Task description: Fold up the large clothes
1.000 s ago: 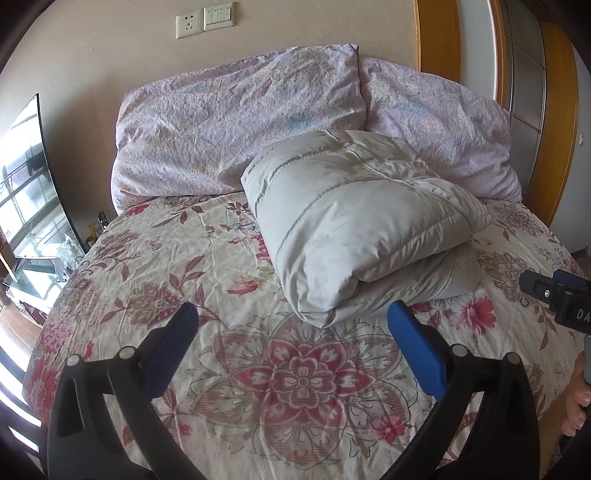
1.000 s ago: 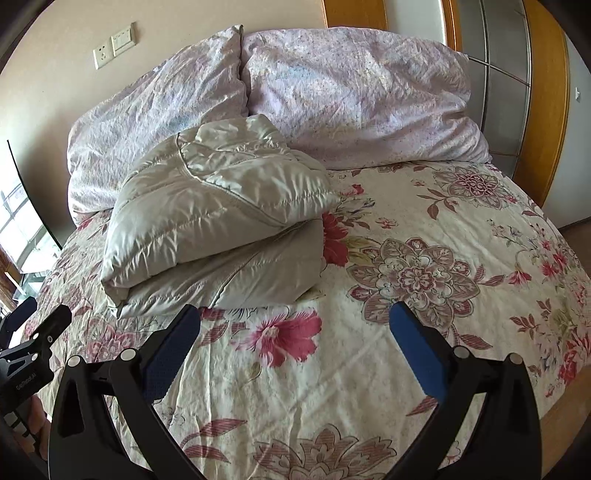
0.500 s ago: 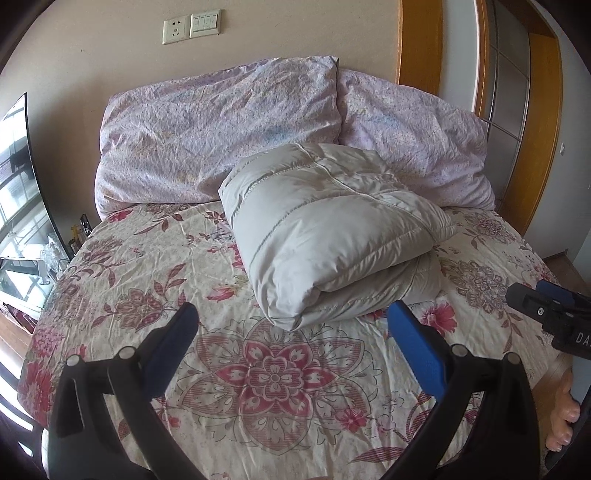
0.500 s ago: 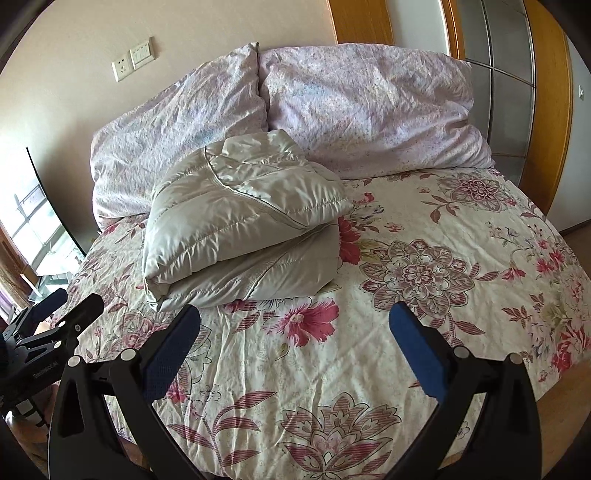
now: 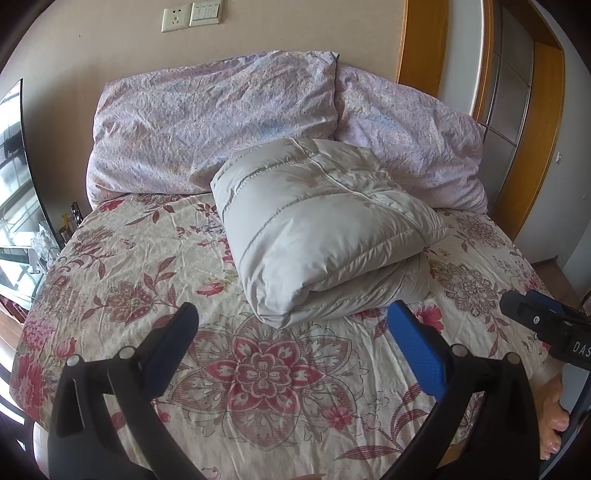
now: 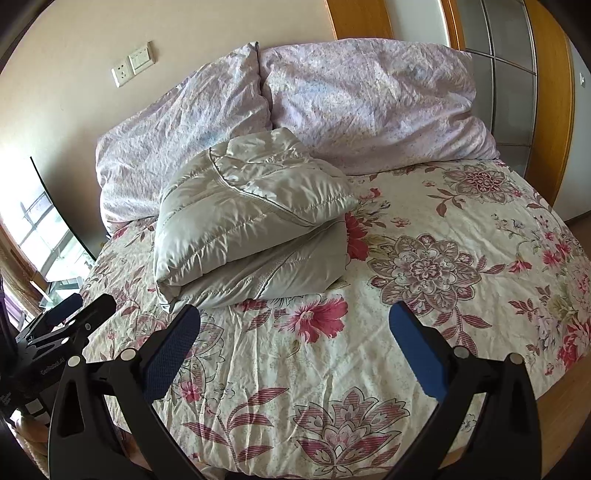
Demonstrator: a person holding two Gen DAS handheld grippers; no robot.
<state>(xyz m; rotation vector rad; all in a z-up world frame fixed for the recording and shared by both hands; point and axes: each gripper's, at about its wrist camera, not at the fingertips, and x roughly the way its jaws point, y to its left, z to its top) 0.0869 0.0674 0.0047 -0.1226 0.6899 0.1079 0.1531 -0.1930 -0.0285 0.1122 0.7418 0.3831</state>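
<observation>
Nearest to each camera, both tools are spread wide and hold nothing: the left gripper [image 5: 291, 332] hangs over the floral bedspread [image 5: 147, 266] with its blue pads apart, and the right gripper [image 6: 295, 332] does the same a little further along the bed's foot. Neither touches the cloth. From the left wrist view the right tool shows at the far right edge, with the person's bare fingers [image 5: 554, 421] wrapped on its handle.

Beyond the fingertips lies a clear stretch of flowered cover, then the task's thing: a pale grey quilted puffer jacket [image 5: 317, 229], seen from the other side too [image 6: 251, 221]. It sits mid-bed as a thick bundle, an upper slab doubled over a lower one, its far edge resting against the two lilac pillows [image 5: 214, 118] at the headboard. The fold looks finished, so the step in hand is probably a last check or a tidy-up before letting go for good.

To do that well, I would keep the jaws wide and high on any approach, since the slippery shell and springy filling could make the top layer slide or puff open at a nudge. If the upper slab needs squaring, pinch only its seam edge near the corner, press down gently to squeeze out air, and avoid catching the bedspread beneath.

Furthest off stand the wall socket [image 5: 175, 20] and wooden wardrobe frame [image 5: 417, 55].
</observation>
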